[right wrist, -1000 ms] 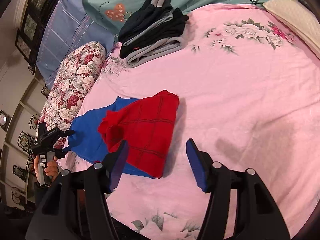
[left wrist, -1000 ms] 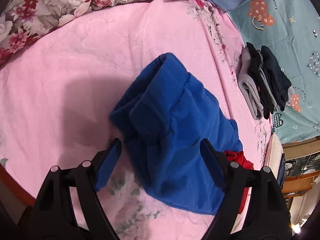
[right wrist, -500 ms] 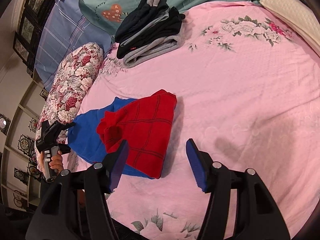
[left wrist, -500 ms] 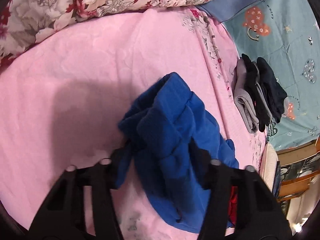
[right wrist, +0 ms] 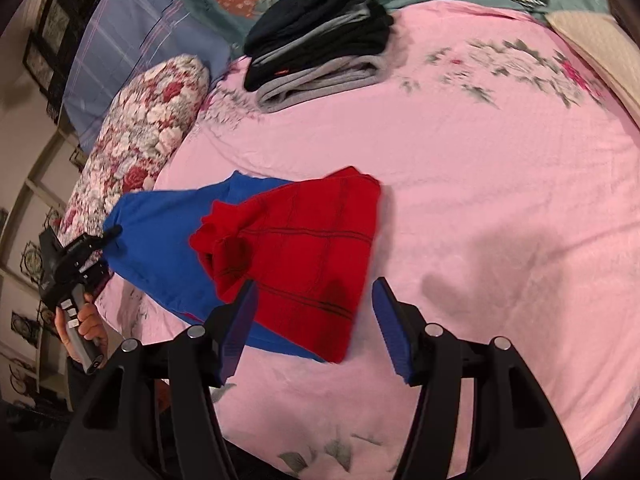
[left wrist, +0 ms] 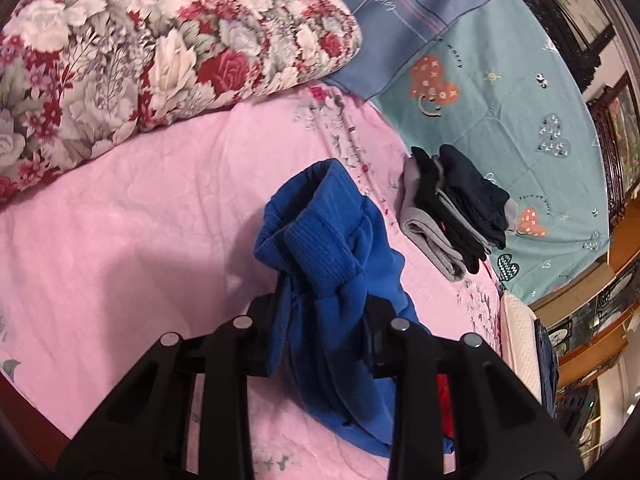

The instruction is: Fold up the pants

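Your left gripper [left wrist: 320, 312] has just been closing and now pinches a bunched fold of the blue pants [left wrist: 332, 264] between its pads; that thick wad could slip. Right gripper [right wrist: 312, 320] spread, empty, just short of the red garment [right wrist: 304, 256] on the pants' far end: lifting may drag it across the bed [right wrist: 500, 184].

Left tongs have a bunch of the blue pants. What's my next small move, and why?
Probably bring the open right tongs down on the red checked garment and lift it clear: it lies across the blue fleece pants that the left tongs have just closed on.
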The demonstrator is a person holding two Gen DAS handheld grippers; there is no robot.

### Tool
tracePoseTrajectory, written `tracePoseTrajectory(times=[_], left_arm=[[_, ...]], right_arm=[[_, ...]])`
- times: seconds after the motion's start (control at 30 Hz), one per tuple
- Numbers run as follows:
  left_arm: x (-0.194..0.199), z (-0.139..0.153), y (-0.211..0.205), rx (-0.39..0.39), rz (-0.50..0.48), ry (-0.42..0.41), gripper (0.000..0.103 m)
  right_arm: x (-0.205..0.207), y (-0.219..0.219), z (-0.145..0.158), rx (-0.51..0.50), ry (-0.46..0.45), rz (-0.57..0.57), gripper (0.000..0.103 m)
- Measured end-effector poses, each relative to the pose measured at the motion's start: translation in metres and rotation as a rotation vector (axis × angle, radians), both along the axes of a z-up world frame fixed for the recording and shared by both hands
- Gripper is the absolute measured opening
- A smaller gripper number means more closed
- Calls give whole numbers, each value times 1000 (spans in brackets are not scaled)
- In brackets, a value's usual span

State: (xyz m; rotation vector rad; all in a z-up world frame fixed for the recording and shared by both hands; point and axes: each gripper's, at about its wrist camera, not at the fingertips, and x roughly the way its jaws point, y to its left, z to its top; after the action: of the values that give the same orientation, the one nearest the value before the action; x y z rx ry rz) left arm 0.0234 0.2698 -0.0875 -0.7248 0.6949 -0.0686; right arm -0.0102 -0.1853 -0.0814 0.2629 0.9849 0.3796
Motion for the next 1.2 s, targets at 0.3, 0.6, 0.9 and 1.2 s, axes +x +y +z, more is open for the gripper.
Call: tracePoseTrajectory(times=[0.3, 0.6, 0.9, 1.2], left_arm=[[-7, 4, -4, 18, -3, -35, 30], [-5, 9, -22, 74, -44, -42, 29], [-8, 45, -71, 190, -115, -109, 29], [-10, 57, -251, 458, -474, -164, 28]], right_arm=[[70, 141, 1, -57, 4, 289, 55], [111, 209, -68, -133, 180, 334, 14], [78, 102, 23, 1, -59, 143, 15], [0, -61, 11, 130, -51, -171, 15]])
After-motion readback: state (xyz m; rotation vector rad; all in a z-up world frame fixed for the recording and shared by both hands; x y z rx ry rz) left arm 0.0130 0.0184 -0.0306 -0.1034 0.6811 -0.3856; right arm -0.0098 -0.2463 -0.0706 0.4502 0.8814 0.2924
